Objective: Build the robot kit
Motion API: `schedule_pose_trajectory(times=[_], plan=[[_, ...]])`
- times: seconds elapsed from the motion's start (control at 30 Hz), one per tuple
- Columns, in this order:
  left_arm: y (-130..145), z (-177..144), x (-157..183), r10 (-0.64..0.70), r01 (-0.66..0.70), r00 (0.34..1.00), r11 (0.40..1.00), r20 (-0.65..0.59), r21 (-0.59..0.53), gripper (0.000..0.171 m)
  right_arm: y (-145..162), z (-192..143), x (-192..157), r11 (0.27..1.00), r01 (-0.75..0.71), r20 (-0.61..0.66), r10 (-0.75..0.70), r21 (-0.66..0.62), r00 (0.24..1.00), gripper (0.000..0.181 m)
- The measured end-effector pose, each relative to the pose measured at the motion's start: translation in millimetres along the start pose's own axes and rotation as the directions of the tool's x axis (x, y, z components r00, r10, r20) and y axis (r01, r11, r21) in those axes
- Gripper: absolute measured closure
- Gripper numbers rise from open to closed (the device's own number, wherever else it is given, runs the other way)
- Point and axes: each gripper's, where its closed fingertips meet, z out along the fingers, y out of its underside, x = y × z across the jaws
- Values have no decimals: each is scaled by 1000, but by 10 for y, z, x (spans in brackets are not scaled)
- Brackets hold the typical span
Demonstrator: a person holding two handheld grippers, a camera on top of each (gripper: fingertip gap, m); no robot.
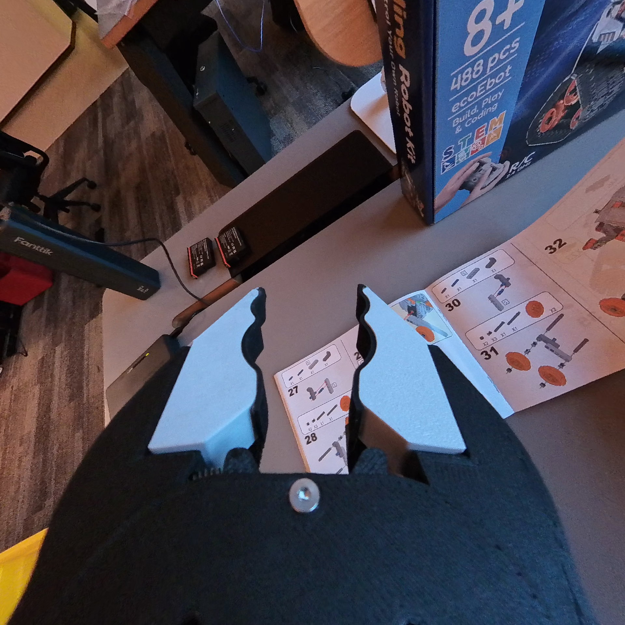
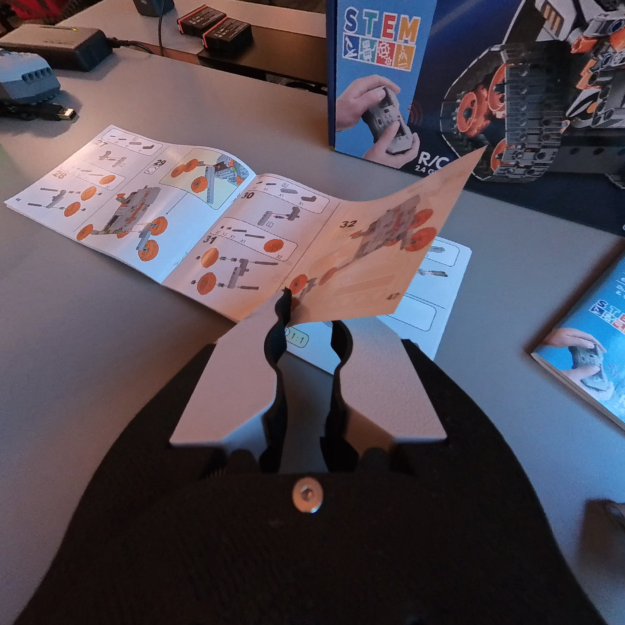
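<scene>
While a smooth grey tabletop (image 2: 101,338) is being shown across both views, a strip of wood-grain floor (image 1: 111,162) and the legs of a black office chair (image 1: 64,199) are being seen at the upper left of the left wrist view. A tall blue cardboard box printed with a tracked toy vehicle (image 2: 473,84) is being stood upright at the upper right of both frames. Two small black battery packs with red edges (image 1: 218,252) are lying side by side left of centre in the left wrist view, near a black power adapter with a green light (image 2: 57,44) seen at the upper left of the right wrist view.

An open, glossy white paper instruction booklet (image 2: 162,216) is lying flat on the table at the centre of the right wrist view. Its lifted right-hand page (image 2: 382,243) is being curled upward, and its lower edge is being pinched by the right gripper (image 2: 304,314), whose wavy black-lined grey fingers (image 2: 243,372) are being drawn nearly together at the tips.

The left gripper (image 1: 309,294) is being held moderately wide apart with nothing between its pale grey fingers (image 1: 216,365), hovering above the booklet's left pages at lower centre. A second, closed booklet with a blue cover (image 2: 588,355) is lying at the right edge of the right wrist view.
</scene>
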Motion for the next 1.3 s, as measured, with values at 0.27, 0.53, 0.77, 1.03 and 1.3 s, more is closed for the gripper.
schedule_pose_trajectory(times=[0.27,0.53,0.77,1.03,1.3], plan=[[-21,-30,-64,-21,20,1000,1000,12,21,119,-1,5,2,1000,10,-7,-10,-1,1000,164],[-53,-35,-68,-23,22,1000,999,20,38,119,-4,13,-6,1000,17,-3,-17,-1,1000,164],[-26,-26,-86,-34,33,999,999,14,31,119,-10,9,-3,1000,14,-2,-14,4,1000,165],[21,-123,-152,-66,66,998,998,-6,3,120,-24,-15,-9,1000,8,11,-9,20,1000,165],[-10,-185,-118,-63,63,997,998,-39,11,120,-34,-10,-24,1000,17,17,-18,23,1000,169]])
